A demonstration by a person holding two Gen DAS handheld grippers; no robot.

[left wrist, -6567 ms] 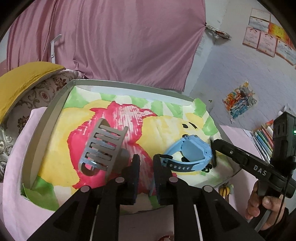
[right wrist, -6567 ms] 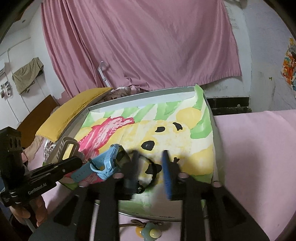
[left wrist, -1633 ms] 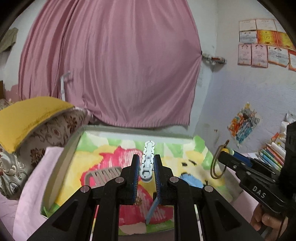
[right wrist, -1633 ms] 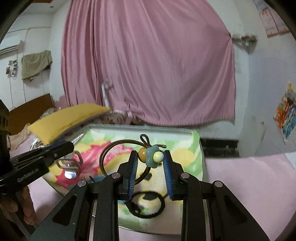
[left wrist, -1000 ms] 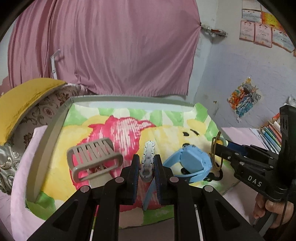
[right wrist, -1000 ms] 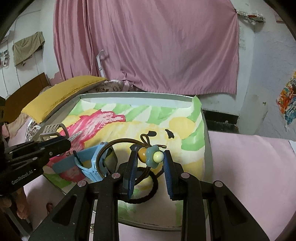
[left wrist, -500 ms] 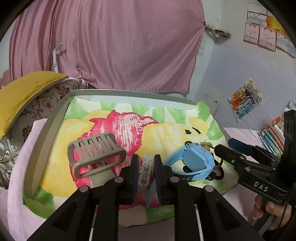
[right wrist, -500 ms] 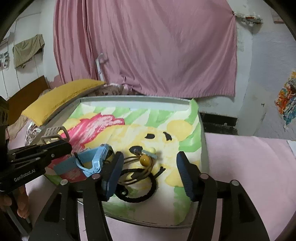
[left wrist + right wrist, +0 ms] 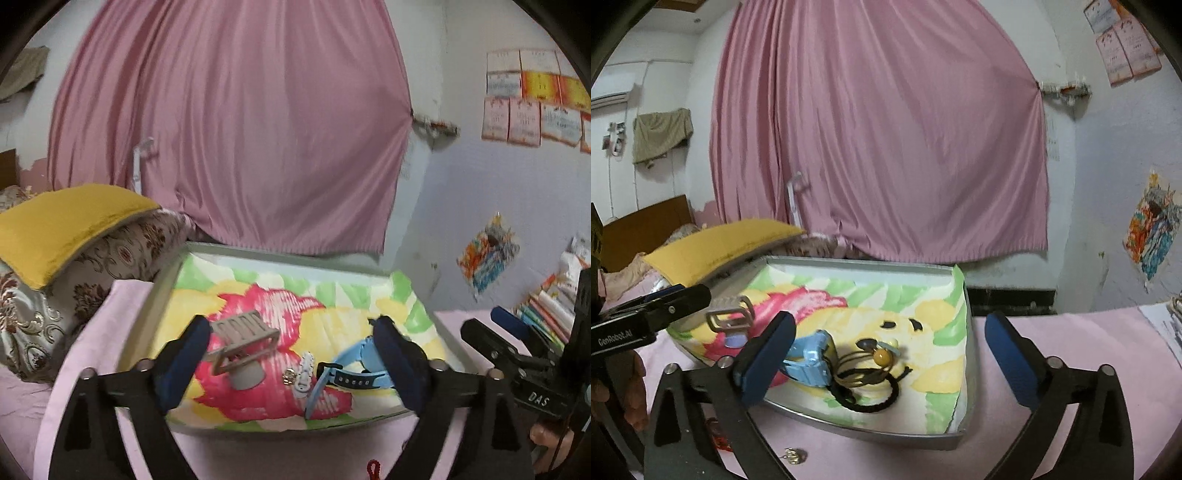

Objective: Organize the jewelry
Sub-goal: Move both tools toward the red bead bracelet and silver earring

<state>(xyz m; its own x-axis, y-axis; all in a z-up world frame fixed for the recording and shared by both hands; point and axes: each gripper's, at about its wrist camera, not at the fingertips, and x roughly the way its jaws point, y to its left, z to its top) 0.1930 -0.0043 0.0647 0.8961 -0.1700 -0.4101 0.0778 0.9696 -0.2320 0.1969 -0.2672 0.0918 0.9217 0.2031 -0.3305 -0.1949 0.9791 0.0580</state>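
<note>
The white hair clip (image 9: 305,373) lies flat in the tray (image 9: 155,306), long axis running from the near rim toward the curtain (image 9: 236,140), between the grey claw clip (image 9: 243,338) and the blue watch (image 9: 364,369); its toothed edge is blurred, perhaps beaded. The left tool (image 9: 293,363) is opening, nothing between its jaws. The right tool (image 9: 886,363) is opening too, empty, above the brown hair tie (image 9: 866,367) with its yellow bead, lying on a black hair tie (image 9: 871,400) just beside the watch.

Tray (image 9: 955,441) (metal) on pink bedsheet (image 9: 1071,332).
</note>
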